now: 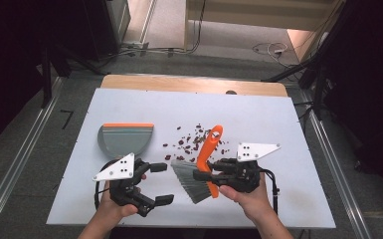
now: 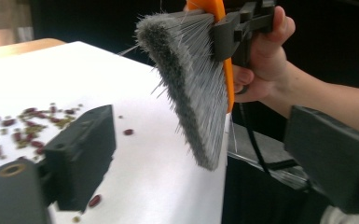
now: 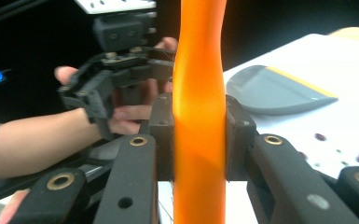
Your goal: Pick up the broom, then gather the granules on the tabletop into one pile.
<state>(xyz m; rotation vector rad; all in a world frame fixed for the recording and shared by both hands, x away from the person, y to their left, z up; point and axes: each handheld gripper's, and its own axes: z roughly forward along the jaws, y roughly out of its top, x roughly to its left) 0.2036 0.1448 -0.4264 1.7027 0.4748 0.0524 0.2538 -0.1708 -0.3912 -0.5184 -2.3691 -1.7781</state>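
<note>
Near the front edge of the white table (image 1: 288, 199), my right gripper (image 3: 199, 140) has its jaws clamped flat on the orange handle of the brush (image 1: 205, 158), bristles hanging toward the left gripper (image 1: 155, 183), which stands wide open and empty. I judge the brush light, its plastic handle stiff but smooth, so the grip belongs low, by the head. Beans (image 1: 191, 142) lie scattered between brush and grey dustpan (image 1: 125, 139); soft bristles will splay under pressure.
</note>
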